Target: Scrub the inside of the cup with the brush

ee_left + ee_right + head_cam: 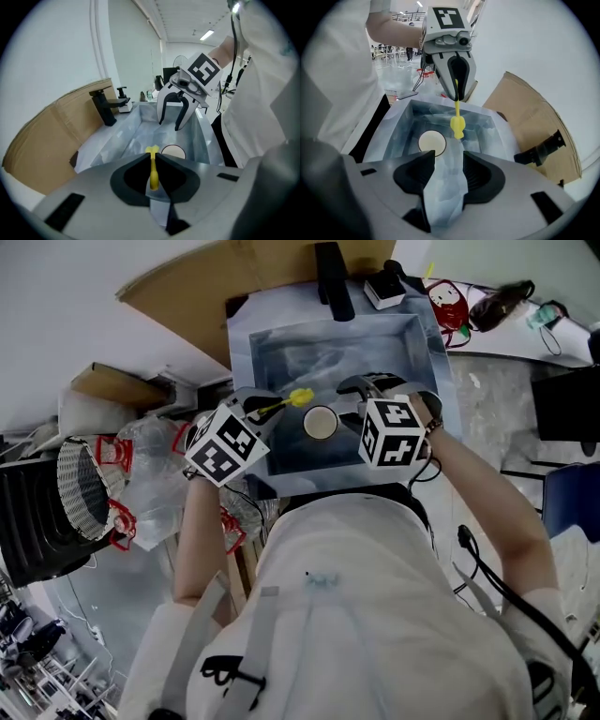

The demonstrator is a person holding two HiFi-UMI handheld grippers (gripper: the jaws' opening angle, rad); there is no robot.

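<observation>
Film-lined sink (pixel 427 343) below both forearms, the cup (pixel 321 423) upright on its floor between the two tools. Left gripper (pixel 153 159), pitched steeply down, fingers closed on the yellow brush (pixel 298 398), whose head hangs clear of the cup. Right gripper (pixel 449 157), facing it and likewise angled down, fingers partly apart and empty.

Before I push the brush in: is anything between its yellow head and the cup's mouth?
Nothing visible. The pale round cup stands open-mouthed in the grey sink. The yellow brush, clamped in the left gripper, hangs just beside it. The right gripper has its jaws apart and empty, clear of the mouth.
</observation>
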